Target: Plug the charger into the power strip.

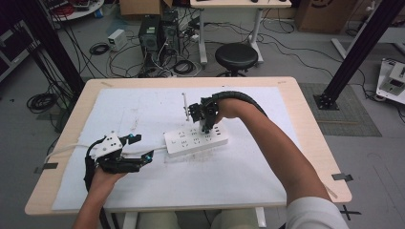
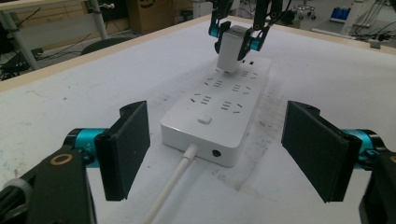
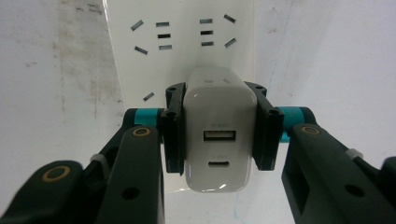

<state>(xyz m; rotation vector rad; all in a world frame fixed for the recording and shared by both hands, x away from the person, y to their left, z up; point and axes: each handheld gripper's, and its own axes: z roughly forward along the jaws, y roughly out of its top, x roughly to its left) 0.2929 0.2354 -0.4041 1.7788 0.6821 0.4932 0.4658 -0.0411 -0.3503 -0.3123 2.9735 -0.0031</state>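
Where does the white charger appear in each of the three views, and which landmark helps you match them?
High view: the charger sits just right of centre, mostly hidden by the right tool.
Left gripper view: top centre, clamped over the far end of the power strip.
Right gripper view: centre, its two ports facing the camera, between the pads.
Shared landmark: the power strip's socket slots.

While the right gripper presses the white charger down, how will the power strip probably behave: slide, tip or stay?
The power strip is long, flat and lies fully on the white mat, so tipping seems unlikely. Its smooth plastic could slide a little, since the left gripper stands open and does not hold it. The right gripper clamps the charger firmly.
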